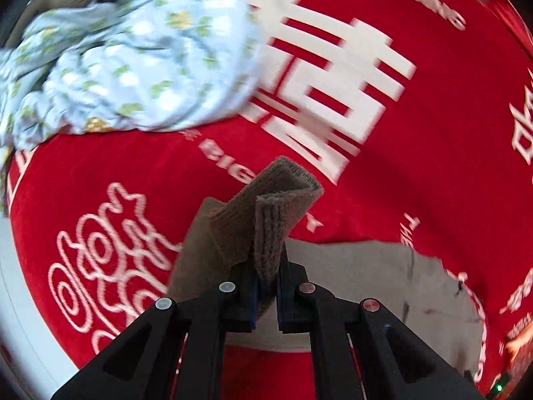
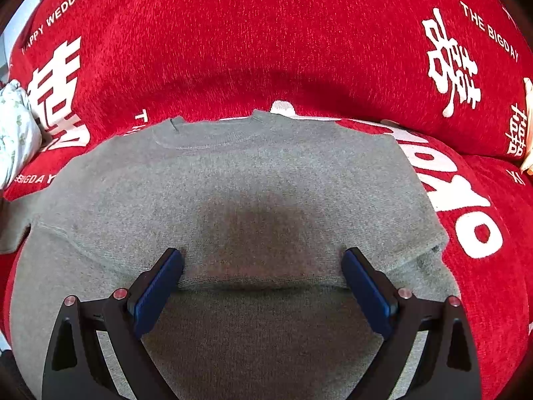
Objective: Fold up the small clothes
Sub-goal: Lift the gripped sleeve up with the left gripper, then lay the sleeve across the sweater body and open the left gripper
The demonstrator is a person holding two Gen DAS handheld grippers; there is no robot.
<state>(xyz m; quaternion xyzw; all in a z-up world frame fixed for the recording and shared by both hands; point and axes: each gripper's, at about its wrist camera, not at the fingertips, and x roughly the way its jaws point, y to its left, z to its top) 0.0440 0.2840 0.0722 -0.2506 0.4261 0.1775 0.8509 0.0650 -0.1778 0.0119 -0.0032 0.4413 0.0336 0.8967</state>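
A small grey-brown knit sweater lies flat on a red sofa cover, neckline at the far side. My right gripper is open and empty, its blue pads resting on the sweater near a folded edge. In the left wrist view my left gripper is shut on a ribbed sleeve cuff of the sweater and holds it lifted above the cover. The sweater's body lies below and to the right of that gripper.
The red sofa cover carries white wedding lettering, and its backrest rises behind the sweater. A crumpled pale floral garment lies at the far left; its edge shows in the right wrist view.
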